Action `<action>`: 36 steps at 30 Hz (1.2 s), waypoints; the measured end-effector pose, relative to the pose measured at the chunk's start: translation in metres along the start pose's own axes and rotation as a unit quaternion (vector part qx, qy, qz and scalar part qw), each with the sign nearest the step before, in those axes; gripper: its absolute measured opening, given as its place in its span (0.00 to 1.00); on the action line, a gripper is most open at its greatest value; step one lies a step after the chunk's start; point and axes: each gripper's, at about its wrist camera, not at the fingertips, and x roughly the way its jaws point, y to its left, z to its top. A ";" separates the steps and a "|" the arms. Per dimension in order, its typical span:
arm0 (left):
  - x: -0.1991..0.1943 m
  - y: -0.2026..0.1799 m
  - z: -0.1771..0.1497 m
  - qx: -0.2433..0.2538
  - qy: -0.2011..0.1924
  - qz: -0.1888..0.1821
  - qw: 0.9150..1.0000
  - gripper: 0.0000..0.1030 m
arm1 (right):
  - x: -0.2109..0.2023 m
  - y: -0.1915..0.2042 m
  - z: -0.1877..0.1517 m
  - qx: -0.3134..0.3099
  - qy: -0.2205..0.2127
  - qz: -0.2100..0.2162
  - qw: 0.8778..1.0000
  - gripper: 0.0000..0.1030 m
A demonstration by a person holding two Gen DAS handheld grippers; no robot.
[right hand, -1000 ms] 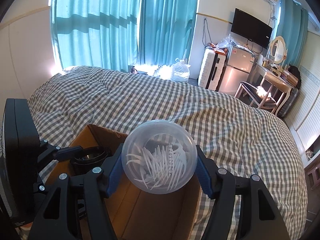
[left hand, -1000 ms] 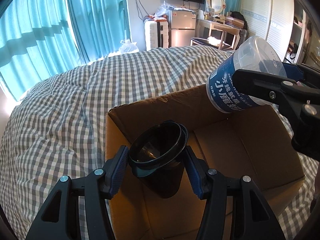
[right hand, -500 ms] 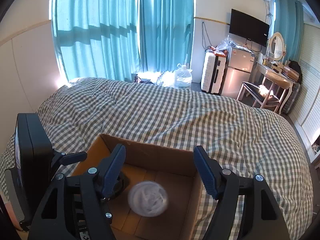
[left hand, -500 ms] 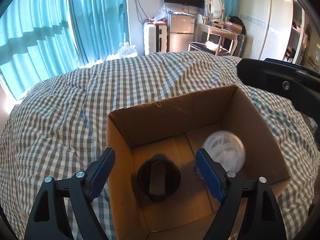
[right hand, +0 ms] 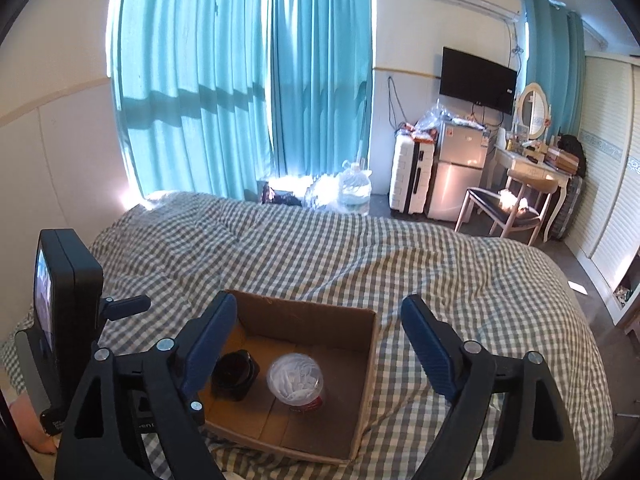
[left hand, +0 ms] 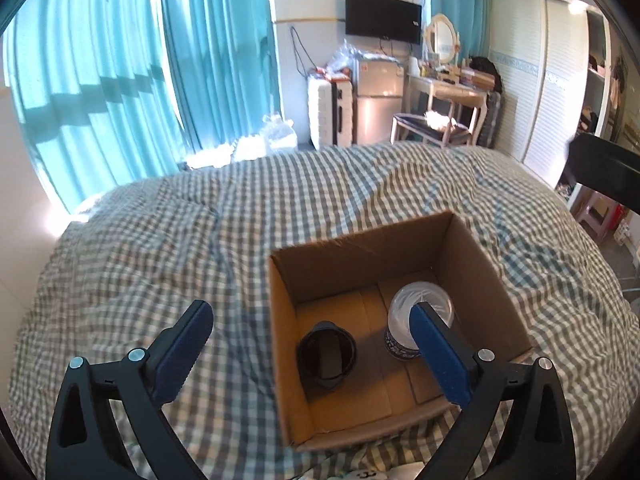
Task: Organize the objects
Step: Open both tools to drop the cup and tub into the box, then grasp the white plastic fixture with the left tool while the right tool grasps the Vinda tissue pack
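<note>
An open cardboard box (left hand: 476,240) lies on the checked bed cover; it also shows in the right wrist view (right hand: 366,364). Inside it stand a black cup (left hand: 326,354) on the left and a clear plastic jar of dental floss picks (left hand: 418,316) on the right. Both show in the right wrist view, the cup (right hand: 235,374) and the jar (right hand: 295,378). My left gripper (left hand: 310,350) is open and empty, raised above the box's near left side. My right gripper (right hand: 320,344) is open and empty, raised above the box.
The grey checked bed cover (left hand: 160,248) spreads all around the box. Blue curtains (right hand: 240,80), a white suitcase (right hand: 410,178), a small fridge (right hand: 456,168), a chair (right hand: 500,212) and a dressing table stand beyond the bed. The left gripper's camera body (right hand: 66,300) sits at the left.
Both grippers opened and let go: the black cup and the floss jar dropped into the box. Both grippers then rose up and back from the box.
</note>
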 end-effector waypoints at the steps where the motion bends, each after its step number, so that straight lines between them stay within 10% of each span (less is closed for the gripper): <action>1: -0.010 0.003 0.000 -0.002 -0.005 0.003 1.000 0.99 | -0.008 0.001 0.000 0.000 -0.004 0.000 1.000 0.84; 20: -0.104 0.042 -0.058 -0.023 -0.019 0.026 0.999 1.00 | -0.116 0.055 -0.057 -0.062 -0.006 -0.012 0.998 0.85; 36: -0.072 0.034 -0.166 -0.023 0.037 0.022 0.999 1.00 | -0.032 0.084 -0.211 -0.060 0.154 0.022 0.986 0.85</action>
